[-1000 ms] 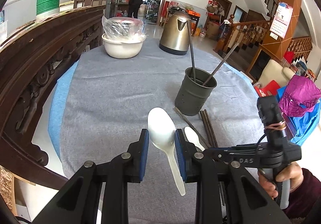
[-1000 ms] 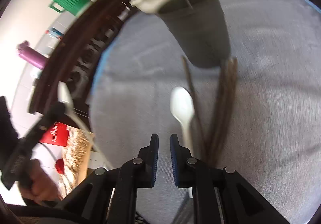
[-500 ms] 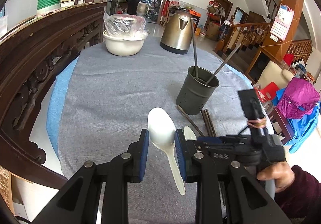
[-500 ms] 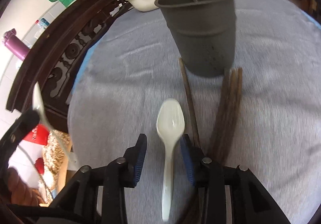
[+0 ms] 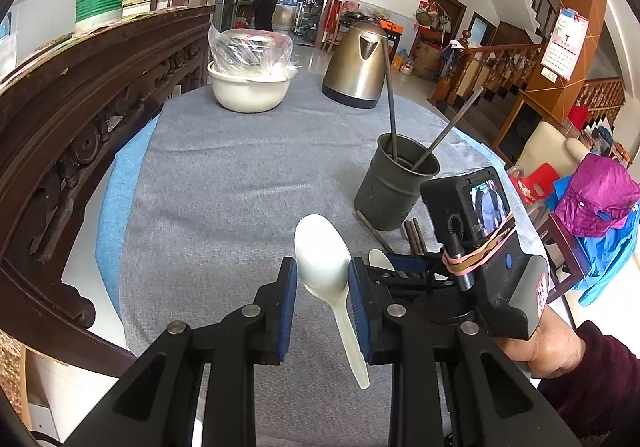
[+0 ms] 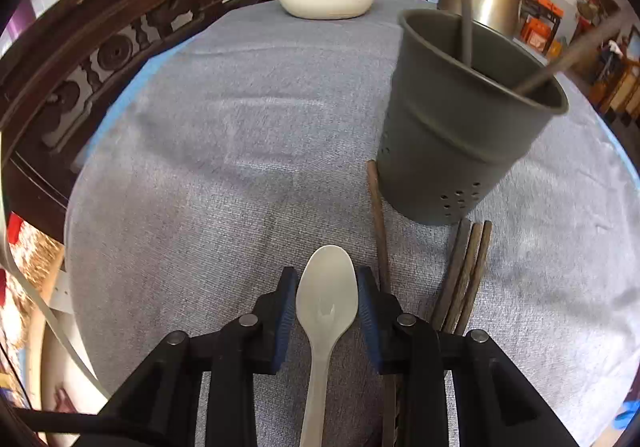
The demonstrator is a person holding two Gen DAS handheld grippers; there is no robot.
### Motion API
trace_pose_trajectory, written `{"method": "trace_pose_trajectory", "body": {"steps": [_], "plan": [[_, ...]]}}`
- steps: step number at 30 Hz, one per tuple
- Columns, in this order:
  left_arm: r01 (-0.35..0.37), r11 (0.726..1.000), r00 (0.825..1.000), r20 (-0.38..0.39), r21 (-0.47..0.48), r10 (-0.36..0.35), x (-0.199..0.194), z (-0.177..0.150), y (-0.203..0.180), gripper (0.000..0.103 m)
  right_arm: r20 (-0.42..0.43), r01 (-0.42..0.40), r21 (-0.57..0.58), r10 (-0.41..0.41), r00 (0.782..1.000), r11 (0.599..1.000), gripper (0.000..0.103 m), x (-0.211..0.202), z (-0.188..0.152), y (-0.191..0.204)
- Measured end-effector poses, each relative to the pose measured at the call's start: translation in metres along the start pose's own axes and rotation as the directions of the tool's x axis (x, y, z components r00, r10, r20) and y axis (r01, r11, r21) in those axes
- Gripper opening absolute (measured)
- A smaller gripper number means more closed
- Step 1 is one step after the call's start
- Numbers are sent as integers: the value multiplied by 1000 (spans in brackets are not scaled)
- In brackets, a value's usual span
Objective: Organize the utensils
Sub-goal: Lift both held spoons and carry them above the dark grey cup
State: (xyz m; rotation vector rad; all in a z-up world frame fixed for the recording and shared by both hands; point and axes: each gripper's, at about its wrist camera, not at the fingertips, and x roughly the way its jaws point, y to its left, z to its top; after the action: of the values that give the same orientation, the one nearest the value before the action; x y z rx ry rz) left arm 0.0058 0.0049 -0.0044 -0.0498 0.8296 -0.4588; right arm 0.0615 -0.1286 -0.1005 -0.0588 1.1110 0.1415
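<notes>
My left jaws grip a big spoon, bowl pointing away. My right jaws have just been closing around a small spoon, bowl towards the cup, not yet pinching it.

Left gripper holds a white plastic spoon, bowl raised past the blue pads, handle slanting down to the right. Right gripper's camera body sits near right, gripped by a hand in a dark red sleeve. Beyond: grey utensil cup holding two metal chopsticks; brown chopsticks and a second white spoon lie on the grey tablecloth. Far: white bowl, metal kettle.
</notes>
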Motion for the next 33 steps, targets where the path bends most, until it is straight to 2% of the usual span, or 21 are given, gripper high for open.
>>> {"method": "trace_pose_trajectory", "body": {"steps": [2,4,8,11,13,15,16,19,21,25,28,30,33], "plan": [[-4,1000,1000,1,5,4,-1,1,-2,28,6,-20,26,20,1000,999,32,-5,-3,-9],[-6,1000,1000,0,11,6,-1,2,-4,28,34,-104,76,102,994,992,32,-15,-7,-21],[4,1000,1000,12,29,-4,-3,10,-10,28,150,-276,158,254,956,948,32,-51,-11,-49],[29,999,999,23,44,-30,-6,24,-17,28,271,-396,212,335,902,894,32,-80,-11,-74],[42,997,998,43,65,-45,-8,37,-25,28,368,-471,240,369,853,849,32,-101,-10,-95],[59,995,996,69,84,-65,-11,51,-33,28,449,-516,240,377,810,822,32,-121,-9,-107],[67,994,994,82,91,-75,-13,57,-37,28,508,-546,234,378,774,804,32,-135,-8,-117],[92,989,984,141,113,-108,-17,84,-50,28,622,-576,227,338,706,785,32,-165,-5,-135],[95,988,977,179,121,-115,-17,99,-56,28,677,-577,226,299,673,785,32,-179,7,-145],[87,990,953,281,109,-115,-12,129,-64,28,791,-572,224,196,580,789,32,-194,25,-159],[49,993,932,352,103,-82,-3,142,-67,28,830,-537,229,126,544,812,32,-194,38,-157],[31,995,924,378,93,-65,9,146,-68,28,840,-502,245,77,538,829,32,-187,46,-152],[-3,996,924,381,84,-30,35,148,-68,28,838,-439,277,8,545,855,32,-172,55,-146]]}}
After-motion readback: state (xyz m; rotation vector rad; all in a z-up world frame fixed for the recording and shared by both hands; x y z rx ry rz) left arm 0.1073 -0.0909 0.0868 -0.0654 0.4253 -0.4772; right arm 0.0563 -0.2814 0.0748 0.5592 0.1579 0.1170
